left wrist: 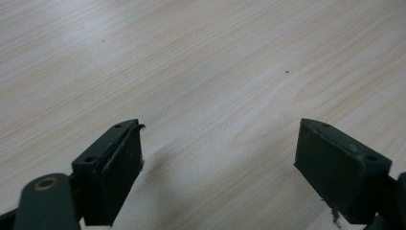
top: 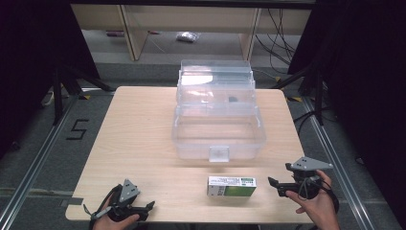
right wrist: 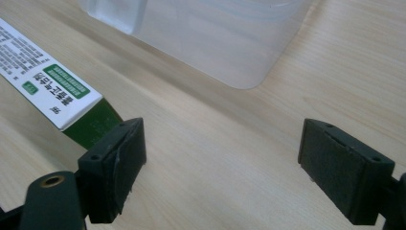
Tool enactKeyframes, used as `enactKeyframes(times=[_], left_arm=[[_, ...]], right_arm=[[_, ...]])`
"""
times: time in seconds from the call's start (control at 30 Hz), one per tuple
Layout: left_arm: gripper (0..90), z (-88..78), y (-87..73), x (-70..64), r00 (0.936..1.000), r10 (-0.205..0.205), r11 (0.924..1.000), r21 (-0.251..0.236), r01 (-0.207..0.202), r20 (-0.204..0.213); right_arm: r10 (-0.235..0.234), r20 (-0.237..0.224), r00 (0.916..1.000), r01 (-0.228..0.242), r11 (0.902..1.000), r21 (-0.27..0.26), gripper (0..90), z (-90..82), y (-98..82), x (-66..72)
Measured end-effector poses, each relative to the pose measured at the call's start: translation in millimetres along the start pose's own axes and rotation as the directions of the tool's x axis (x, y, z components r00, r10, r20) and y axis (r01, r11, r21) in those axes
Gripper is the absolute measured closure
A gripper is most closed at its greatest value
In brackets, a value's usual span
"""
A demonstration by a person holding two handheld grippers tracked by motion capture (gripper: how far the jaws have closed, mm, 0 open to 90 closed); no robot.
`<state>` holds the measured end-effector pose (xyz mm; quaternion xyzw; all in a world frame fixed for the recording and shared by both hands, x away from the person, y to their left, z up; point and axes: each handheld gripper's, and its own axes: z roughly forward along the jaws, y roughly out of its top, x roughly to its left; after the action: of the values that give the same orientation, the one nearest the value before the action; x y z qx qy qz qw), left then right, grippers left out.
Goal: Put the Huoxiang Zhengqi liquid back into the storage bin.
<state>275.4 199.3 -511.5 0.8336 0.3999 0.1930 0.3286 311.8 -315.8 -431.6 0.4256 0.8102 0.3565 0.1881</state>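
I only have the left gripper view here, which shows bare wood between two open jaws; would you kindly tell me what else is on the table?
Observer: A clear plastic box stands mid-table with its lid open.
Operator: Thank you. Is there anything loose to pick up?
Observer: Yes, a green and white carton lies flat on the table, in front of the box and apart from it.
Operator: Where is the right gripper?
Observer: Just right of the carton, open, with nothing between its jaws.
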Motion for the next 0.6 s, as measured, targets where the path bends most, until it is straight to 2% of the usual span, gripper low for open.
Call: enactKeyframes(times=[0.03,0.13,0.17,0.23,0.27,0.3,0.33,0.4,0.43,0.47,0.5,0.53,0.57,0.6], left_arm=[[15.8,-0.5,-0.2,0.5,0.9999,0.003,1.0000,0.006,-0.003,0.013],[15.8,-0.6,0.2,0.9,1.0000,0.005,1.0000,0.008,-0.005,0.008],[15.8,-0.3,0.0,0.6,0.9999,0.004,1.0000,0.006,-0.004,0.013],[15.8,-0.5,-0.1,0.7,0.9999,0.003,1.0000,0.006,-0.003,0.011],[15.8,-0.5,-0.1,0.7,0.9999,0.003,1.0000,0.006,-0.003,0.011],[15.8,-0.5,0.1,0.9,1.0000,0.005,1.0000,0.005,-0.005,0.008],[15.8,0.0,-0.1,0.6,1.0000,0.004,1.0000,0.001,-0.004,0.003],[15.8,-0.2,-0.2,1.4,0.9999,0.012,0.9999,0.007,-0.012,0.010],[15.8,0.9,-0.1,0.8,1.0000,0.001,1.0000,-0.007,-0.001,0.008],[15.8,0.5,0.7,2.3,0.9997,0.022,0.9997,-0.006,-0.022,0.002],[15.8,-0.2,0.3,1.2,0.9999,0.009,1.0000,0.003,-0.009,0.012],[15.8,-0.3,0.0,0.4,0.9999,0.003,1.0000,0.007,-0.003,0.013],[15.8,-0.4,-0.2,0.3,0.9999,0.004,1.0000,0.007,-0.004,0.012],[15.8,-0.4,-0.2,0.6,0.9999,0.005,1.0000,0.007,-0.005,0.012]], right_arm=[[0.026,-0.015,0.9996,-0.025,0.9996,0.008,17.8,-1.6,1.0,3.2],[0.025,-0.021,0.9995,-0.024,0.9996,0.010,17.9,-3.3,2.9,5.5],[-0.010,-0.024,0.9997,0.010,0.9999,0.001,17.9,-3.4,3.8,4.1],[-0.027,-0.027,0.9993,0.028,0.9996,0.005,18.5,-5.7,6.6,7.5],[-0.010,-0.033,0.9994,0.011,0.9999,0.011,18.5,-6.5,7.4,10.1],[-0.048,-0.029,0.9984,0.048,0.9989,0.000,18.5,-6.5,8.6,8.8],[-0.030,-0.036,0.9989,0.030,0.9995,0.005,18.5,-7.1,9.3,11.0],[-0.062,-0.045,0.9970,0.062,0.9981,-0.001,18.5,-7.9,11.7,11.2],[-0.040,-0.044,0.9982,0.041,0.9991,0.011,18.6,-9.2,12.6,14.8],[-0.076,-0.041,0.9962,0.076,0.9971,-0.005,18.9,-8.8,14.2,14.6],[-0.089,-0.046,0.9950,0.089,0.9961,-0.004,19.0,-9.0,15.9,16.3],[-0.074,-0.057,0.9956,0.075,0.9971,0.013,19.2,-10.7,17.7,19.1],[-0.115,-0.054,0.9919,0.115,0.9934,-0.002,19.3,-10.1,19.2,18.4],[-0.127,-0.059,0.9901,0.127,0.9918,-0.006,19.3,-10.2,21.0,18.8]])
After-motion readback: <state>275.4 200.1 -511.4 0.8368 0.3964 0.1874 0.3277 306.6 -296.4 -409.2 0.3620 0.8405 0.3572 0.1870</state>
